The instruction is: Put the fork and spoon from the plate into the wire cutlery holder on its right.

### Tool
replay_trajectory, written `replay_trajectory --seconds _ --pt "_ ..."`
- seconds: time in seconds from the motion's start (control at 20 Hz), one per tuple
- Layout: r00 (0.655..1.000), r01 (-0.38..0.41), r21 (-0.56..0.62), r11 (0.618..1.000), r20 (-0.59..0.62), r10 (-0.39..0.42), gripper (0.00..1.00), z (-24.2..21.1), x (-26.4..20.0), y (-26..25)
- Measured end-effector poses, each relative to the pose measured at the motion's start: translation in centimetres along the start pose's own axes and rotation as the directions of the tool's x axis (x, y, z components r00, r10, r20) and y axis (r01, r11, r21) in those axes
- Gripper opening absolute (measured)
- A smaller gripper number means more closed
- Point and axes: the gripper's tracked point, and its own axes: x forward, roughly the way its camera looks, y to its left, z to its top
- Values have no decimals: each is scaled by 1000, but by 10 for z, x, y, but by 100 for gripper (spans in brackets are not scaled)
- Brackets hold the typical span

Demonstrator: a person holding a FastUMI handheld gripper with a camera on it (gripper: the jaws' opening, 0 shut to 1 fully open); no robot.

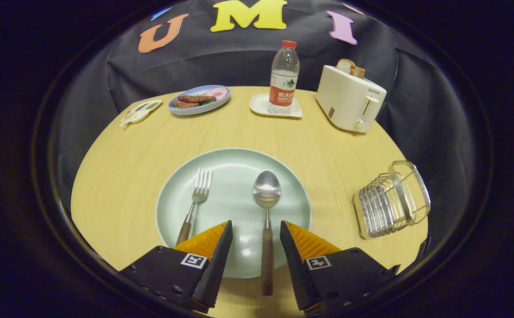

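A pale green plate (234, 172) lies on the round wooden table just ahead of my fingers. On it rest a fork (196, 201) at the left and a spoon (266, 207) at the right, both with wooden handles pointing toward me. My gripper (256, 224) is open, and the spoon's handle runs between the two fingers without touching either. The fork's handle end sits just outside the left finger. The wire cutlery holder (391, 198) stands on the table to the right of the plate.
At the far side of the table stand a white toaster (349, 98) with bread in it, a water bottle (283, 77) on a small white tray (261, 106), a blue plate of food (200, 99) and a small dish (141, 111).
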Motion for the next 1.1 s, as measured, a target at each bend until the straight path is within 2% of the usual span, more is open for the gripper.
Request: replay_trajectory --seconds 0.05,0.15,0.2,0.3,0.45,0.5,0.75,1.0,1.1 --pt "1000 18 7 1000 -9 -17 66 -2 3 -5" --pt "1000 25 27 999 -20 -25 52 -6 5 -5" --pt "999 40 24 999 -20 -40 34 -6 5 -8" --pt "999 45 34 998 -17 -45 11 -5 5 -9" --pt "999 42 38 998 -35 -41 7 -10 1 -8" --pt "999 39 38 999 -33 -38 3 -9 0 -8" --pt "1000 5 33 999 -25 -4 2 -5 -21 -7" --pt "999 -38 -5 999 27 38 2 9 -64 -16" --pt "999 -33 -7 999 43 33 2 13 -78 -28"
